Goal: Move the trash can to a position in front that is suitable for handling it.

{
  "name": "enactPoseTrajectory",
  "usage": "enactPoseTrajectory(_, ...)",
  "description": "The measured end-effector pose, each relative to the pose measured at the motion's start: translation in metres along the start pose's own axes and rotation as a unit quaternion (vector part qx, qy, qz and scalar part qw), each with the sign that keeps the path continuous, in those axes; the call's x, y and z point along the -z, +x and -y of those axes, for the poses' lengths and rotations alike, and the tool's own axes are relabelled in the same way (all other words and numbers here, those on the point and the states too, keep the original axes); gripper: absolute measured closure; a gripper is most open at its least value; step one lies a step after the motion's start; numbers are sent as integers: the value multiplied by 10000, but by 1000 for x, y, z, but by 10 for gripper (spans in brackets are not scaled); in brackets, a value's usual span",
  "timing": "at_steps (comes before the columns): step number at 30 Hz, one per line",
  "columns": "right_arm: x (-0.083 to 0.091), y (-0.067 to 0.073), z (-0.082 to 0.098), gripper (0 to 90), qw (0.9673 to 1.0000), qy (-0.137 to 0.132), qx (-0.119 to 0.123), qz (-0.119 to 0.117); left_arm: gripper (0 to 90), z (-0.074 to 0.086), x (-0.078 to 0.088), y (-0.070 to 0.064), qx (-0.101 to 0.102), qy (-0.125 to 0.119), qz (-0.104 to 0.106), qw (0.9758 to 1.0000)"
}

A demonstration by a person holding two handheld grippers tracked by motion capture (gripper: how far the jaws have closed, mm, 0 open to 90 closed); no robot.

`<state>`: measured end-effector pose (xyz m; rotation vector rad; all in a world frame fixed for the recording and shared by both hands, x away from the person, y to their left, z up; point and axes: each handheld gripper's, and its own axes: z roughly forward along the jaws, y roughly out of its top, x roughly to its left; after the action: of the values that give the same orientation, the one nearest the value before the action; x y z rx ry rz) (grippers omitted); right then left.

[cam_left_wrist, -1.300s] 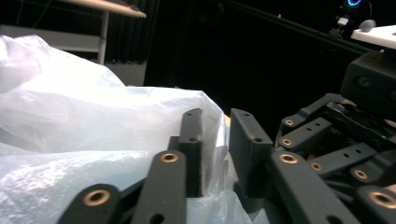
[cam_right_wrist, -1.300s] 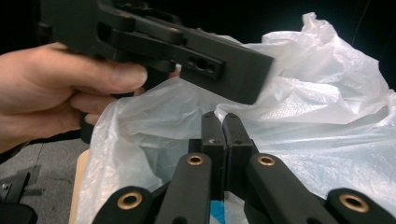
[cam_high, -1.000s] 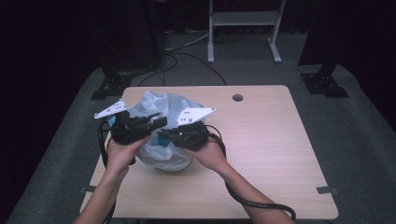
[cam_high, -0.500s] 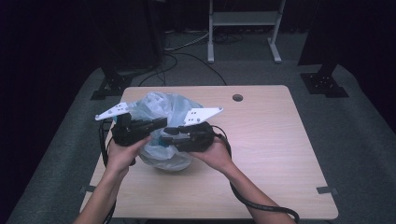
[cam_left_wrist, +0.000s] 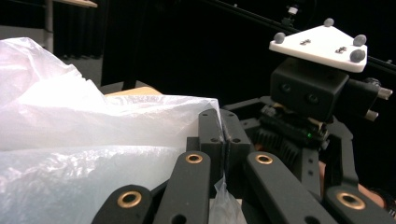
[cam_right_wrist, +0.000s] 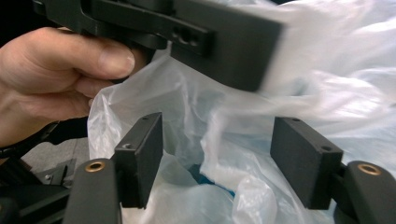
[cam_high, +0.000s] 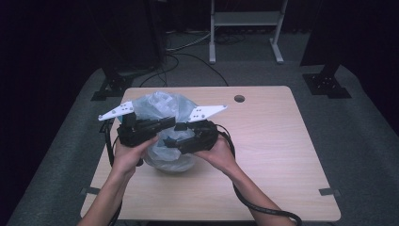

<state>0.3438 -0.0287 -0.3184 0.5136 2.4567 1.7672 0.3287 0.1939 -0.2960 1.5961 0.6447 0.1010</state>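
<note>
— On the bench [cam_high: 282, 155], toward its left half, one clear plastic bag [cam_high: 162, 106] is seen, bulging and crumpled. How is it being held?

— A fold of film is pinched by the left tool [cam_left_wrist: 223, 135], its jaws pressed together. The right tool [cam_right_wrist: 219, 163] has just been opening; its jaws stand spread, with film between them but not pressed.

— What could go wrong?

— With a single pinch left, the thin film could be torn or slip free if pulled sideways, and the bag could sag or be dragged off the bench. Loose folds could also be snagged by the spread jaws.

— And the count?

— One bag, two tools, two hands, one bench. Something blue is glimpsed inside; it cannot be identified.
</note>
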Motion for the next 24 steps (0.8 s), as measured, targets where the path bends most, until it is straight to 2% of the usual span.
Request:
enactPoseTrajectory(3, -3, 2, -1, 318, 10000, 22, 26, -29, 895, -1, -4, -4, 1, 4, 95, 10000)
enactPoseTrajectory(5, -5, 4, -3, 366, 9999, 12, 73, 75, 895, -2, -7, -6, -35, 9, 150, 9999)
enactPoseTrajectory(9, -6, 7, -3, 534, 9996, -1, 220, 200, 895, -3, -10, -10, -58, 4, 226, 9997)
enactPoseTrajectory(12, -6, 10, -3, 712, 9991, -59, 288, 289, 894, -3, -10, -10, -41, -17, 246, 9997)
enactPoseTrajectory(15, -6, 11, -2, 849, 9987, -104, 350, 352, 886, -2, -8, -9, -3, -60, 237, 9997)
enactPoseTrajectory(20, -5, 4, -1, 889, 9998, -142, 40, 135, 805, -2, -1, -5, 48, -121, 157, 9998)
enactPoseTrajectory(24, -1, -6, 1, 892, 9987, -307, -406, -81, 680, -2, 7, -3, 33, -164, -21, 9999)
